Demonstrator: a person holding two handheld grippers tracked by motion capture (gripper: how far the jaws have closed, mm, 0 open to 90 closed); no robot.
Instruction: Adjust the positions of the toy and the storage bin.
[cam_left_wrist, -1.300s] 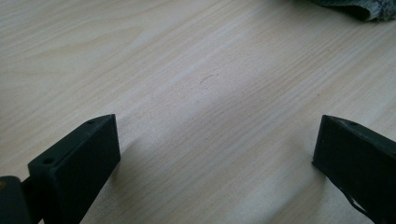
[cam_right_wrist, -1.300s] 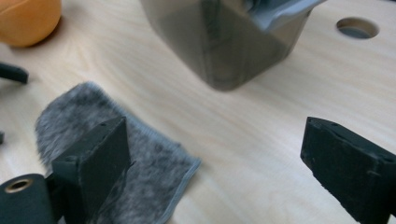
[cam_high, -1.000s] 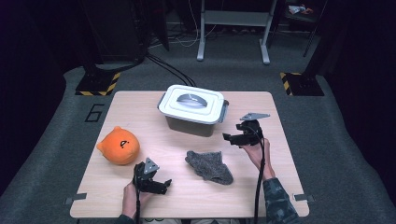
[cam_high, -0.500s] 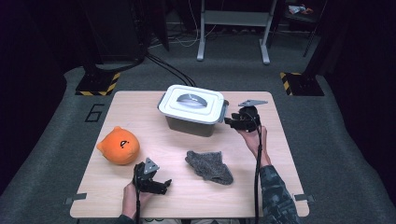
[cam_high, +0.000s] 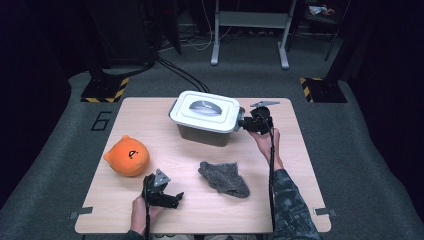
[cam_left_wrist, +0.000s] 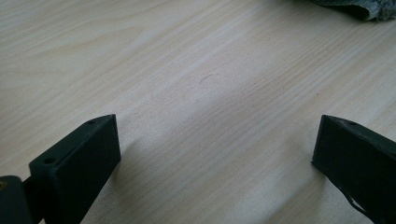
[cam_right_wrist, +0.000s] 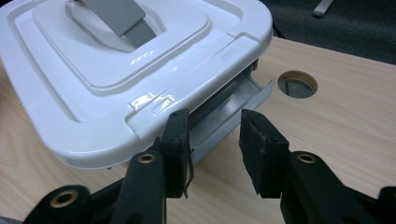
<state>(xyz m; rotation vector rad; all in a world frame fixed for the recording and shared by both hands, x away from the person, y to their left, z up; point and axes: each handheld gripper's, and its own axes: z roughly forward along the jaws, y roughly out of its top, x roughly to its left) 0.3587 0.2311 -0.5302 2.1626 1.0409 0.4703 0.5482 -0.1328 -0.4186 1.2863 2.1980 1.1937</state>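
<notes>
Since the earlier frames the right gripper (cam_high: 243, 123) has travelled left across the table (cam_high: 300, 165) to the box's right end, its jaws narrowing on the way, while the left gripper (cam_high: 176, 198) rests at the near edge, jaws wide apart over bare wood. From left: a soft, rounded orange plush toy (cam_high: 127, 156); a limp, fuzzy grey cloth (cam_high: 224, 178); then the lidded plastic box (cam_high: 204, 117), far of centre, a smooth glossy white lid (cam_right_wrist: 116, 70) over a darker tub. It looks rigid, light and slippery, so the flat lid offers little purchase. The grey side latch (cam_right_wrist: 231, 112) is the place to grip; the right jaws straddle it, pads not visibly pressing, and hinged plastic probably wants a gentle pull
</notes>
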